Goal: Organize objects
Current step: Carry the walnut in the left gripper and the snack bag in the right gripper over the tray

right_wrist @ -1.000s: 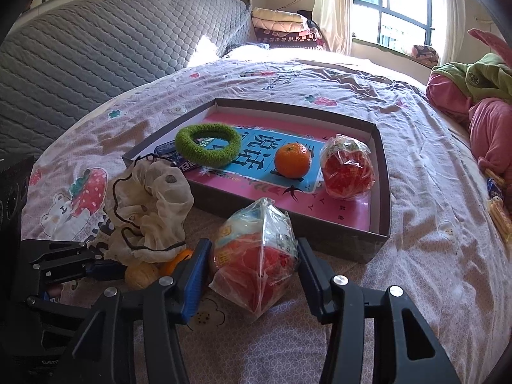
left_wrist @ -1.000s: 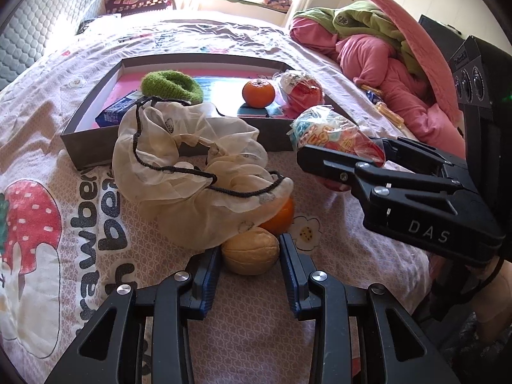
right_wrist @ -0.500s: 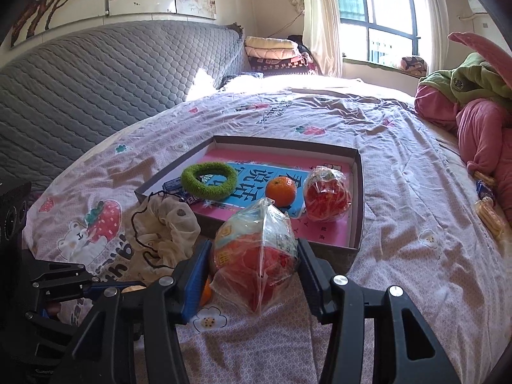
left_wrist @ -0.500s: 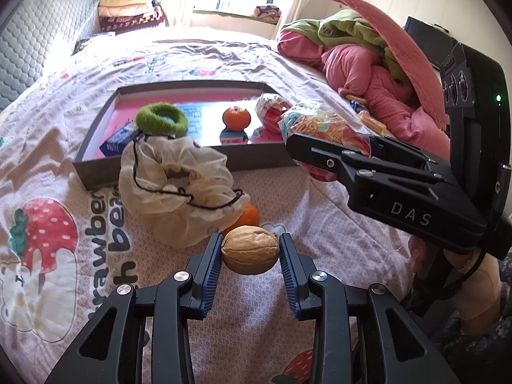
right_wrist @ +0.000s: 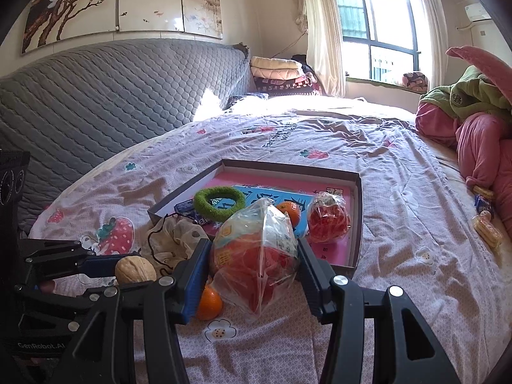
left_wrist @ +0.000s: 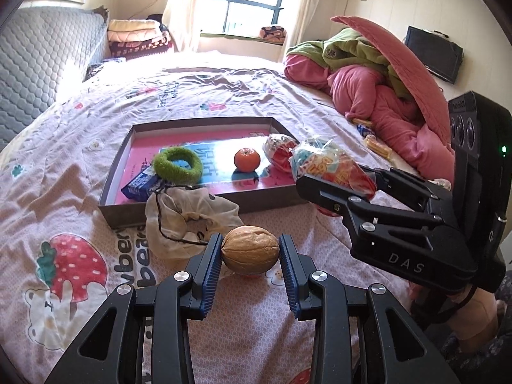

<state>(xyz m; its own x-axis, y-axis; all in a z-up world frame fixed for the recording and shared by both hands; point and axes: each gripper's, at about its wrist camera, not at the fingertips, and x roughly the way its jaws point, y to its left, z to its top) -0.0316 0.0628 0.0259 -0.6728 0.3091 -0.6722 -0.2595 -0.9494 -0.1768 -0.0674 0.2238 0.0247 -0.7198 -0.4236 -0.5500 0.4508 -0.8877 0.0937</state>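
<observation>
Walnut [left_wrist: 250, 249], pinched crosswise in the left gripper [left_wrist: 251, 257] above the bedspread, sat short of the tray [left_wrist: 204, 206] ahead, while the right gripper [right_wrist: 252, 267], nearer the tray, clamped a snack bag [right_wrist: 256, 256].

a bed [right_wrist: 377, 147] in a pink strawberry-print sheet fills the room, with a grey quilted headboard [right_wrist: 105, 96], a sunlit window [right_wrist: 377, 28], cream curtains [right_wrist: 323, 32] and folded blankets [left_wrist: 137, 36].

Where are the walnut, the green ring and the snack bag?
walnut [left_wrist: 250, 249], left wrist view, middle of its shell.
green ring [left_wrist: 178, 164], left wrist view, its fuzzy near rim.
snack bag [right_wrist: 256, 256], right wrist view, its red front.
</observation>
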